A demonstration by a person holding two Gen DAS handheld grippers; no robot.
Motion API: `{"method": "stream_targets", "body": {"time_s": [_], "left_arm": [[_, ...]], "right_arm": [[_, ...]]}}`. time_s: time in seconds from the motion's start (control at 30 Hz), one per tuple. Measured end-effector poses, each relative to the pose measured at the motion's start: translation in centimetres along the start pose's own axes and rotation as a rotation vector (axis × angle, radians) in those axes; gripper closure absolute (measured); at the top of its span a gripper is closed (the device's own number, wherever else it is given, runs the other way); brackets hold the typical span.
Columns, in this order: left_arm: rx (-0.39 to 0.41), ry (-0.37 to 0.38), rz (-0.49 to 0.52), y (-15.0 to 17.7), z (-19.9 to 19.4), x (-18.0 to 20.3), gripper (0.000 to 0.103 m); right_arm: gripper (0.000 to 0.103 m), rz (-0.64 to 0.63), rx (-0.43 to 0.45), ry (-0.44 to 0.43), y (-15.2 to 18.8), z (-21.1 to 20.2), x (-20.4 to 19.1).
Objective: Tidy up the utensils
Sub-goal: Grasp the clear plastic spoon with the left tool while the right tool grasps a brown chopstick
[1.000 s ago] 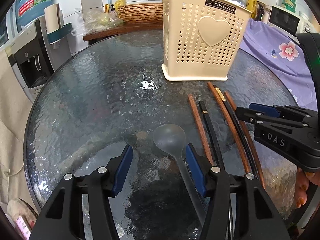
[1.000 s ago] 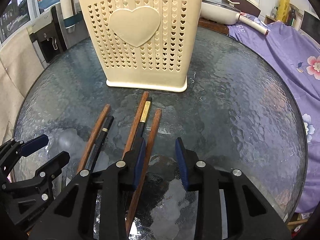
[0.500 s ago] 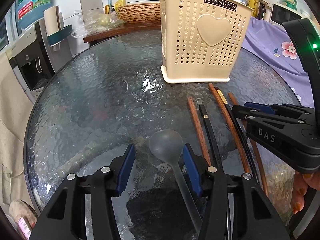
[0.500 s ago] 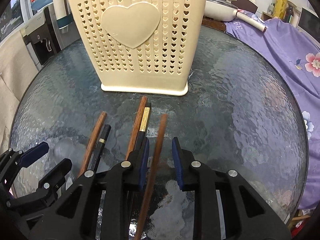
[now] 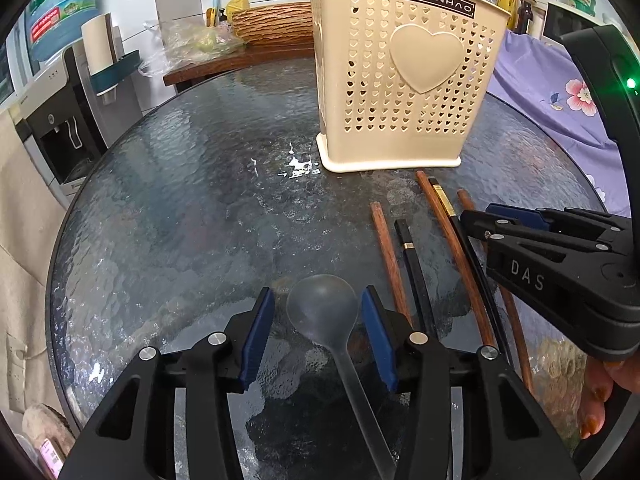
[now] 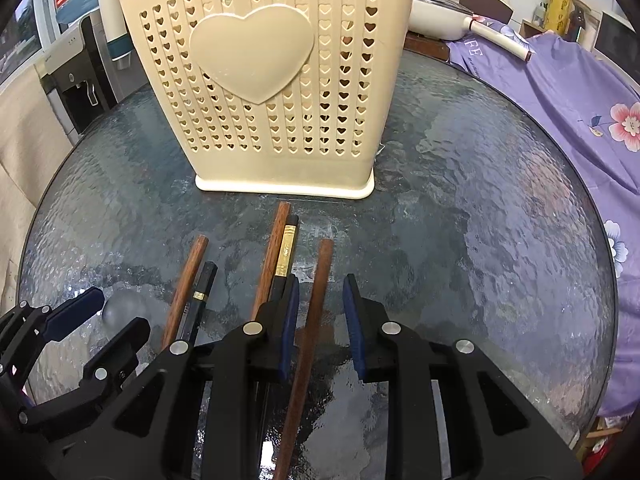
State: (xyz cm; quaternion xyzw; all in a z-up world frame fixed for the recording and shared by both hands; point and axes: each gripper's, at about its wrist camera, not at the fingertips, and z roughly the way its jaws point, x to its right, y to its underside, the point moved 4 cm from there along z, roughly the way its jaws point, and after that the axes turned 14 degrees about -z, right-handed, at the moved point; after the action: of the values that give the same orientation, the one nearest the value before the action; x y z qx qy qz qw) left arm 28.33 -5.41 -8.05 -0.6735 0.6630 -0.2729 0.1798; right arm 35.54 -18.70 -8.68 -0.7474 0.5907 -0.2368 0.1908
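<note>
- Evidently mid-grasp on both sides, with nothing pinched yet.
- Left gripper point(image 5: 317, 296): spread around the bowl of the clear, frosted plastic spoon point(image 5: 345, 364), jaws just closing in, with a plain gap at the left pad and barely any at the right.
- Right gripper point(image 6: 322, 284): narrowed after just closing, straddling the reddish-brown wooden chopstick point(image 6: 316, 304) without clamping it, with open space beside the right pad.
- Spoon flat on the round, dark, ripple-textured glass table point(image 6: 460, 220), bowl toward the holder.
- Chopstick flat too, rightmost of the row, near the foot of the tall cream plastic utensil holder with heart-shaped perforations point(image 6: 256, 80).
- For the spoon: probably better to draw back and close on the slim neck or handle. Smooth, rounded plastic seems likely to squirt out from between flat pads.
- For the chopstick: close squarely across the thin shaft. Keep the left pad off the black chopstick with the gold band point(image 6: 285, 252) lying just beside it.
- Lift level, then tip upright before lowering into the holder's open top. Avoid bumping the holder: light-looking and probably easy to slide on slick glass.
- Materials: glossy, rippled glass, likely offering little friction; matte wood, probably grippier than the polished black sticks; flat-faced blue pads, seemingly rubbery.
</note>
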Motion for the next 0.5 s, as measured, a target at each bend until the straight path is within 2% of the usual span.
{"method": "stream_targets", "body": {"time_s": [0.1,0.3,0.5], "left_arm": [[-0.005,0.002,0.003,0.0,-0.1,0.1,0.067],[-0.004,0.0,0.001,0.0,0.0,0.1,0.067],[-0.006,0.0,0.001,0.0,0.0,0.2,0.068]], "right_arm": [[0.084,0.001,0.001,0.005,-0.1,0.1,0.2],[0.093,0.005,0.005,0.003,-0.3,0.4,0.8],[0.093,0.007,0.009,-0.008,-0.3,0.5,1.5]]}}
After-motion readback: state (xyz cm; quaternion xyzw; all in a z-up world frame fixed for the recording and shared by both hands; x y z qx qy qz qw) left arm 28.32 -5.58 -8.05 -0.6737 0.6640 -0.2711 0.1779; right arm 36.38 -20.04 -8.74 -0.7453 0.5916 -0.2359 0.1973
